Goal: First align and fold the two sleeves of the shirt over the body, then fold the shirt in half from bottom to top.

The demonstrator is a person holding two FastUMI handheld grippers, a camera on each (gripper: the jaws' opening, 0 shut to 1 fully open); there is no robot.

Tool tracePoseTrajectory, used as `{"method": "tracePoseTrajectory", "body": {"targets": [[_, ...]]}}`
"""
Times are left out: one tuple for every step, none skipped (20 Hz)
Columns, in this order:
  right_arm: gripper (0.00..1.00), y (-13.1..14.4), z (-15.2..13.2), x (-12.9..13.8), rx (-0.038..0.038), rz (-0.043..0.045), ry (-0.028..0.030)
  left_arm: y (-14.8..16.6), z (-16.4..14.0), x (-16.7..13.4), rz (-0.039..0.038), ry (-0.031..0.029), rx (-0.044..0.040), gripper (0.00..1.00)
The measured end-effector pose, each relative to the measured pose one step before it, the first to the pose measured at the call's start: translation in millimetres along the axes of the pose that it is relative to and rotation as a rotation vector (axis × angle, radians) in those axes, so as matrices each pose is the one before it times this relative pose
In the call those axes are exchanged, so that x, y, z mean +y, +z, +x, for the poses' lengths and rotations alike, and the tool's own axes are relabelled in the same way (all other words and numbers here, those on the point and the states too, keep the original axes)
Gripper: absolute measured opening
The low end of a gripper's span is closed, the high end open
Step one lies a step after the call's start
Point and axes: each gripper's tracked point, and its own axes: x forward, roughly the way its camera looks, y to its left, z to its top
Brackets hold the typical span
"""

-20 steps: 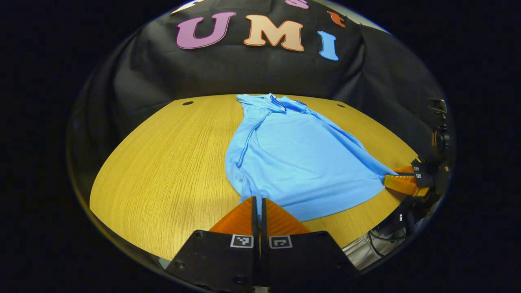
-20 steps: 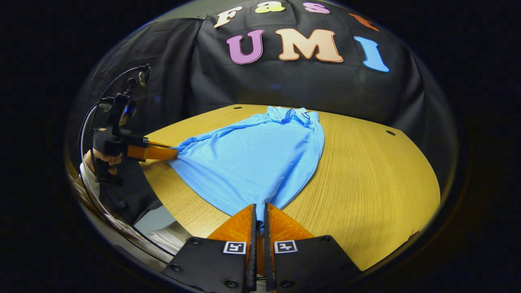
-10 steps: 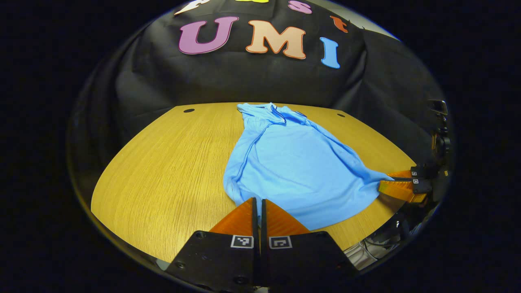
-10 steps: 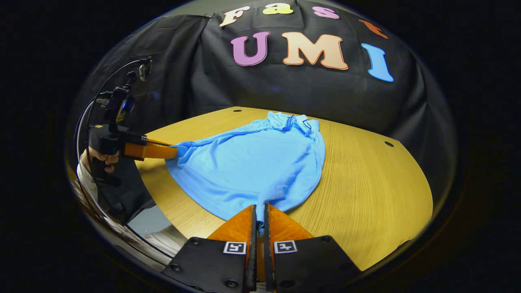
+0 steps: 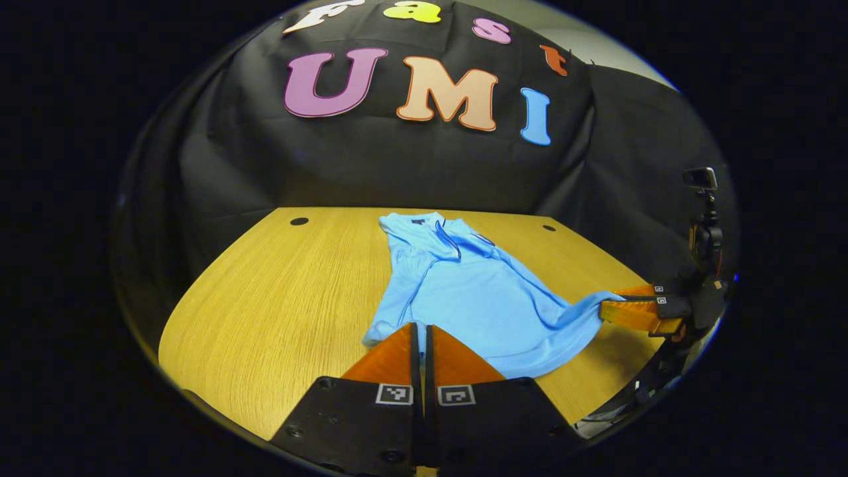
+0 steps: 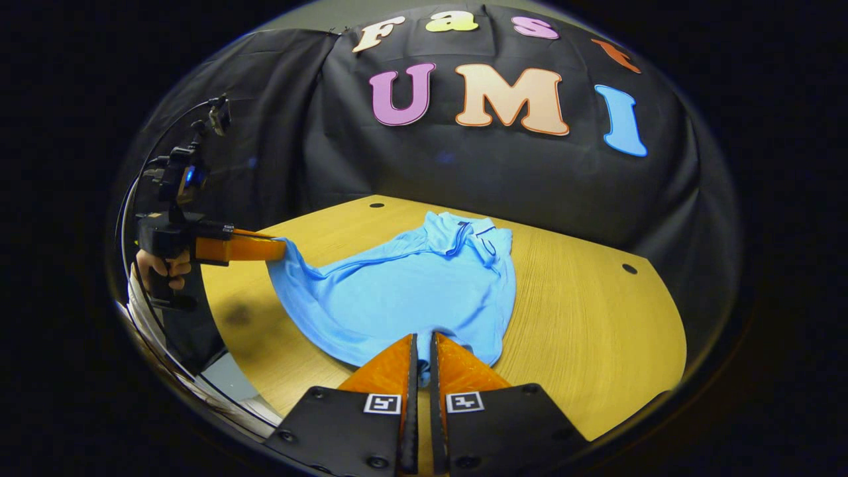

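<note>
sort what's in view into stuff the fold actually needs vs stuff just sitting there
Needed:
- blue shirt
- left tool, shut on the shirt's hem
- right tool, shut on the hem

Just there:
- wooden table
- black cloth wall

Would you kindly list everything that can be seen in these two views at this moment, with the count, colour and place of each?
shirt: one, light blue, lying on the table, collar toward the wall, both lower corners lifted off the wood.
table: one, yellow-brown wood grain, under the shirt, with small dark holes near its far edge.
booth wall: one, black cloth, behind the table.
left gripper: one, shut on the shirt's lower corner; seen from the side in the right gripper view.
right gripper: one, shut on the other lower corner; seen far right in the left gripper view.
hand: one, around the left gripper's handle.
</note>
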Motion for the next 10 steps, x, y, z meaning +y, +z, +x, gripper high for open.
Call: {"method": "tracePoseTrajectory", "body": {"targets": [[0.10, 9.37, 6.49, -4.79, -0.00455, -0.01470, -0.00967, 10.78, 5.91, 2.29, -0.00397, -0.00196, -0.00617, 0.00], [0.10, 9.18, 7.02, -5.77, -0.00056, -0.01358, -0.00574, 10.78, 7.36, 2.37, -0.00164, 0.00092, -0.00845, 0.00], [0.11, 9.25, 7.93, -4.89, -0.00079, -0.00893, -0.00605, 12.40, 8.61, 2.79, 0.00277, 0.00039, -0.00864, 0.00], [0.11, 7.92, 8.26, -5.89, 0.00273, -0.00594, -0.00939, 11.19, 8.48, 2.39, 0.00543, -0.00266, -0.00543, 0.00], [0.10, 5.81, 9.58, -7.96, 0.00724, -0.00316, -0.00928, 10.37, 8.83, 3.22, 0.00446, 0.00208, -0.00287, 0.00], [0.11, 7.66, 11.06, -6.52, 0.00550, 0.00277, -0.00926, 9.41, 9.79, 4.54, 0.00716, 0.00498, -0.00410, 0.00], [0.10, 6.12, 10.54, -7.25, 0.00612, 0.00481, -0.00850, 8.12, 10.13, 4.88, 0.00342, 0.00698, -0.00082, 0.00], [0.10, 5.57, 10.78, -7.41, 0.00571, 0.00545, -0.00567, 7.96, 11.32, 3.51, 0.00195, 0.00343, -0.00039, 0.00], [0.11, 5.88, 10.97, -8.70, 0.00803, 0.01375, -0.01227, 7.69, 9.92, 1.72, 0.00520, -0.00590, -0.00154, 0.00], [0.10, 8.05, 10.57, -7.87, -0.00408, 0.01830, -0.00392, 8.91, 11.55, 2.00, 0.00567, -0.00137, -0.01225, 0.00]]}}
